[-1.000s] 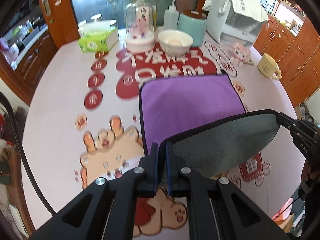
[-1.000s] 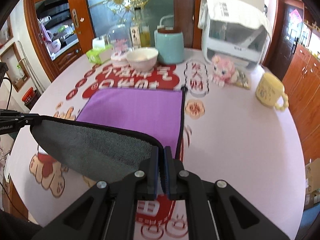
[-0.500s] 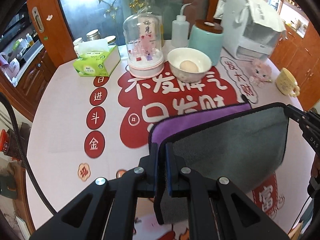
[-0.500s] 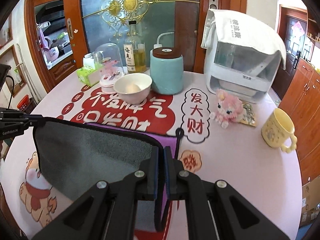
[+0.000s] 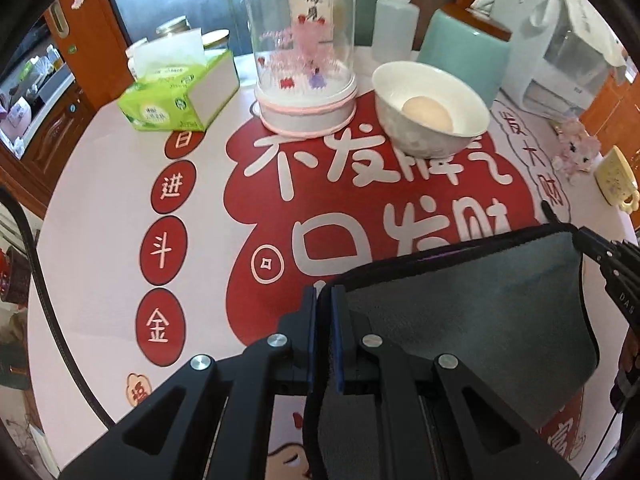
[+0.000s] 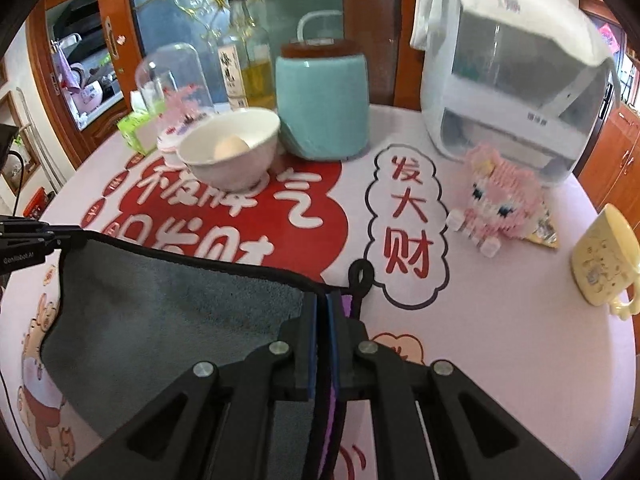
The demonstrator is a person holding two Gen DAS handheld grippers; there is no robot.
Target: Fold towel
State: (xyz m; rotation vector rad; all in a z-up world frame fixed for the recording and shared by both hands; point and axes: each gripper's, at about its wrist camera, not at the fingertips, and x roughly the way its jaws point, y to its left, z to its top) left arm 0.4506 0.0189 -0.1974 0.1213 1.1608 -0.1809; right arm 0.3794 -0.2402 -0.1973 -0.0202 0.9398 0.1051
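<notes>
The towel [image 5: 460, 312] is purple on one side and grey on the other, with a black hem. Its grey side faces up, stretched between the two grippers and carried over the purple half, which only peeks out at the edge. My left gripper [image 5: 324, 296] is shut on the towel's left corner. My right gripper [image 6: 322, 300] is shut on the right corner of the towel [image 6: 168, 312], and it also shows at the right edge of the left wrist view [image 5: 580, 238]. The towel's black hanging loop [image 6: 360, 276] lies on the table just beyond the right gripper.
Beyond the towel stand a white bowl with an egg [image 5: 430, 110], a glass dome ornament [image 5: 304, 56], a green tissue box [image 5: 176, 92], a teal canister [image 6: 322, 106], a white appliance [image 6: 512, 76], a pink block figure [image 6: 496, 204] and a yellow mug [image 6: 604, 256].
Both grippers have carried the held towel edge forward over the purple half, toward the far edge. The purple side is now almost fully covered by the grey side.
</notes>
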